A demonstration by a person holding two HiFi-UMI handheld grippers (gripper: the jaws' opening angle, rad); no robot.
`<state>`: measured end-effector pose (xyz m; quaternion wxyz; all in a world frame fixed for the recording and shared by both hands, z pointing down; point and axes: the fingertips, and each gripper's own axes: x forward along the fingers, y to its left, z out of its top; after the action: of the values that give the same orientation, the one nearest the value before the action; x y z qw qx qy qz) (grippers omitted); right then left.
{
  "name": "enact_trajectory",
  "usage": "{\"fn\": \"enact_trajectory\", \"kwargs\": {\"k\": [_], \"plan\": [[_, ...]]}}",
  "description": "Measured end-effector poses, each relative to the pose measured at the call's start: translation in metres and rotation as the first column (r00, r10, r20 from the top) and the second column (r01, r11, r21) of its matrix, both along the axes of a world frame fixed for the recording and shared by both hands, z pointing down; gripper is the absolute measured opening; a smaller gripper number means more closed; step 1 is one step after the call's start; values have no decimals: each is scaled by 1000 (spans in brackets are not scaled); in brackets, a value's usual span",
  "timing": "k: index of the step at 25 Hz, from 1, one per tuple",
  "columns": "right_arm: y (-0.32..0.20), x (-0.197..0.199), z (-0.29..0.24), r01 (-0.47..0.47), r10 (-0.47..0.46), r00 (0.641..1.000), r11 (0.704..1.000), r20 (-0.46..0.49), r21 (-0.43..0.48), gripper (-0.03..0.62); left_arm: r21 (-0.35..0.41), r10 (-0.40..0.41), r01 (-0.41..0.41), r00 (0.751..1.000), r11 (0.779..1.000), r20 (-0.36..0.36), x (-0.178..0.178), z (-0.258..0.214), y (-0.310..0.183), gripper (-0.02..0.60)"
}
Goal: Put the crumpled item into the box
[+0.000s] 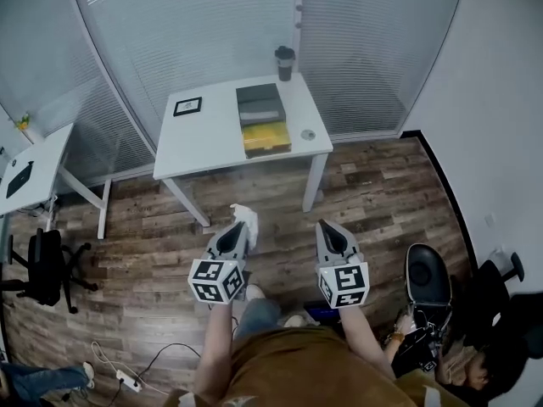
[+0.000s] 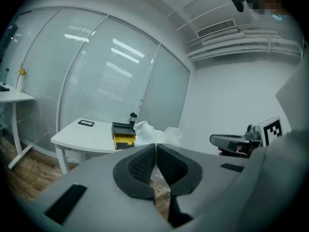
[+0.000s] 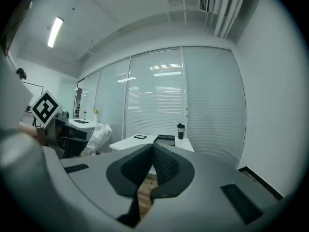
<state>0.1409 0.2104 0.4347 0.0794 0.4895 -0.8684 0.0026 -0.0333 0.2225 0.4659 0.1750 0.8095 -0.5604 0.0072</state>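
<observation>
Your left gripper (image 2: 156, 148) is clamped on the white crumpled sheet-like item (image 2: 153, 131). Its jaws nearly meet with only a thin fold between them, and the bulk of the item billows above the tips. Your right gripper (image 3: 152, 148) is closed with nothing in it.

Assessment: the item looks light, soft and compressible, probably thin plastic or paper. A pinch on one fold should hold it, though it may snag or spring open on release. It does not look fragile.

The dark grey and yellow box (image 1: 263, 119) sits on the white desk (image 1: 199, 147), well apart from you across the wooden floor (image 1: 153, 244). A black lidded cup (image 1: 284, 62) stands just behind the box, so approach from the desk's near edge. A black office chair (image 1: 42, 265) stands off to the left, away from the path.
</observation>
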Motion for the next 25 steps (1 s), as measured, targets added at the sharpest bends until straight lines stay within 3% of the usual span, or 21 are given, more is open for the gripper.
{"fn": "enact_trajectory", "kwargs": {"k": [7,13,20,25], "plan": [[-9,5,1,14,-14,1000,1000,10,-7,12,4,-28,28,1000,1000,-1,-1,-3,-6,32],[-53,6,17,4,-4,1000,999,17,-34,12,-7,-25,25,1000,1000,9,-2,9,-45,32],[-153,-8,36,-19,19,1000,998,-11,-57,12,-47,-18,18,1000,999,-5,-19,32,-146,32],[-244,-42,30,-2,0,999,998,-44,-57,12,-71,-17,15,1000,997,-25,-45,35,-235,32]]}}
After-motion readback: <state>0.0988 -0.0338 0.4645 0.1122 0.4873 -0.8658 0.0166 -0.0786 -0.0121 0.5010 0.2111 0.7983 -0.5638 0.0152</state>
